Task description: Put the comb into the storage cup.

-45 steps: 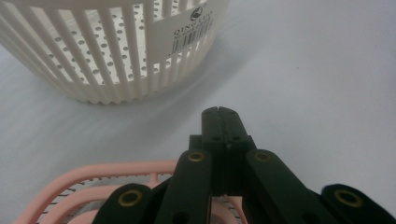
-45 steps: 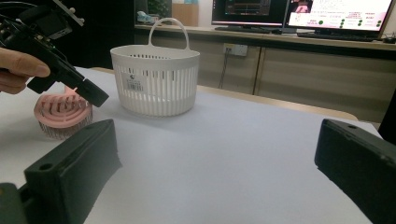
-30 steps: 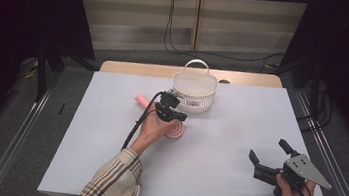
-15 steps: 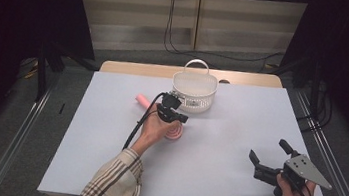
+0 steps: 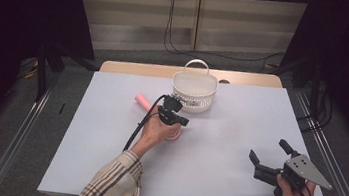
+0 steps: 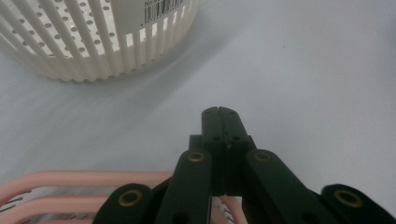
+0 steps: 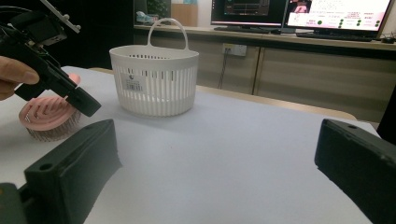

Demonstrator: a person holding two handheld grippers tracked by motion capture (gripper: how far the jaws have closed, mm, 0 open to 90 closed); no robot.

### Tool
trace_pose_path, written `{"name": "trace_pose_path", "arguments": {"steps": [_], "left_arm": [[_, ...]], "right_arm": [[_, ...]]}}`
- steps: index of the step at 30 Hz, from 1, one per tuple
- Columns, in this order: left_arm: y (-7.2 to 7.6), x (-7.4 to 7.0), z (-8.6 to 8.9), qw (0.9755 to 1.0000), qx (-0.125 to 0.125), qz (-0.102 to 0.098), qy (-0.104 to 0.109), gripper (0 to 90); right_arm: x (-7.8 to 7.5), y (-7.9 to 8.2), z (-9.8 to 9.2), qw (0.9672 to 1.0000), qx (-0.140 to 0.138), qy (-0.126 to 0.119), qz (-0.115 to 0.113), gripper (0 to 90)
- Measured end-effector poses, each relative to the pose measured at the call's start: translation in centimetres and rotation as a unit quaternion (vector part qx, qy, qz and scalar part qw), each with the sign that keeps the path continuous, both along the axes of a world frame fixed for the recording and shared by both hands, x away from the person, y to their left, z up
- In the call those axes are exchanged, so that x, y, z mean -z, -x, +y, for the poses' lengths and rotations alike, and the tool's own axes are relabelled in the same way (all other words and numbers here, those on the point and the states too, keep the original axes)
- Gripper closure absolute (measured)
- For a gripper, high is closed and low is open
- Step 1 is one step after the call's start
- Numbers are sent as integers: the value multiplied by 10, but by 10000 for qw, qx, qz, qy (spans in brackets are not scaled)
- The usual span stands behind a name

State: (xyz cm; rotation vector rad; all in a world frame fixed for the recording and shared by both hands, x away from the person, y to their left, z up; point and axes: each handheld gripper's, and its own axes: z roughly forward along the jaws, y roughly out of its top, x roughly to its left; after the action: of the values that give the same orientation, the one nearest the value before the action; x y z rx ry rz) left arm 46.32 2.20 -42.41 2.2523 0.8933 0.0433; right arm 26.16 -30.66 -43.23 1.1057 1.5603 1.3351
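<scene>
1. Table (image 5: 103,170): white top, wooden edge showing at the far side.

2. Basket (image 5: 194,92): white, slotted, with a loop handle, upright near the far edge, barcode label on its wall (image 7: 134,83).

3. Brush (image 7: 46,114): pink, round slotted head, bristles down on the table, just in front of the basket and to its left. Its pink handle (image 5: 142,101) runs away toward the far left.

4. Left gripper (image 5: 178,119): held low over the brush head, jaws pressed together with nothing between them, tips past the head and above bare table. Whether it touches the brush cannot be told.

5. Right gripper (image 5: 270,156): held near the table's right front corner, well apart from brush and basket, jaws wide apart and empty, pointing toward the basket.
</scene>
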Motion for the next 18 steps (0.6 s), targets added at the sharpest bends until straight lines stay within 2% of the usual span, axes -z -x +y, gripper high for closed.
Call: {"name": "trace_pose_path", "arguments": {"steps": [2, 3, 7, 9, 12, 18], "left_arm": [[1, -1, 0, 10000, -15, -44, -46, 900], [0, -1, 2, 10000, 50, 23, -35, 900], [0, 0, 7, 9999, -66, 3, -118, 900], [-2, 4, 11, 9999, -101, 77, -54, 900], [-1, 6, 14, 9999, -147, 77, -15, 900], [0, 4, 16, 9999, -130, 52, -59, 900]], "right_arm": [[0, 0, 0, 10000, 10, 5, -3, 0], [0, 0, 0, 10000, 5, 11, 1, 0], [0, 0, 0, 10000, 3, 3, 3, 0], [0, 0, 0, 10000, -3, 1, 3, 0], [0, 0, 0, 10000, 2, 0, 7, 0], [0, 0, 1, 10000, 6, 6, 3, 0]]}}
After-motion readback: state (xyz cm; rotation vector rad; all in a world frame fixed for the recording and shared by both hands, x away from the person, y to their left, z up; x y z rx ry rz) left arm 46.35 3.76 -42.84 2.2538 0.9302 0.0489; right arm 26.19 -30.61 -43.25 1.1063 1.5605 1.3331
